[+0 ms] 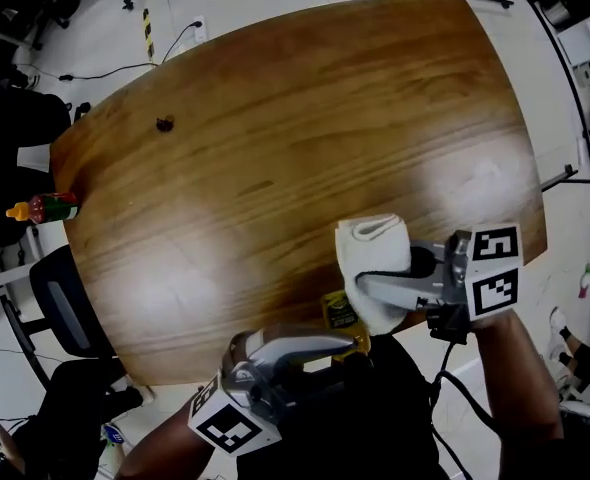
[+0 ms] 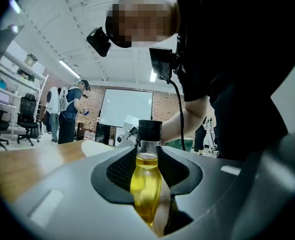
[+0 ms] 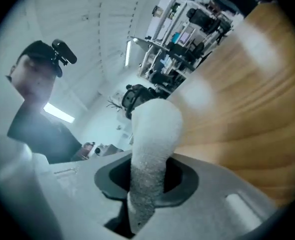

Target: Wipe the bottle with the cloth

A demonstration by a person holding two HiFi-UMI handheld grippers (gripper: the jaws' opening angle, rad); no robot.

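A small glass bottle (image 2: 146, 184) of yellow liquid with a black cap stands upright between my left gripper's jaws, which are shut on its body. In the head view the bottle (image 1: 341, 312) shows near the table's front edge, with the left gripper (image 1: 347, 345) below it. My right gripper (image 1: 367, 286) is shut on a folded white cloth (image 1: 373, 258), held just right of and above the bottle. In the right gripper view the cloth (image 3: 151, 149) sticks up from between the jaws as a thick roll.
The wooden table (image 1: 275, 138) stretches away from me, bearing a small dark spot (image 1: 164, 123) at far left. A red sauce bottle (image 1: 45, 208) lies off the table's left edge, near a chair (image 1: 65, 303). People stand in the background of the left gripper view.
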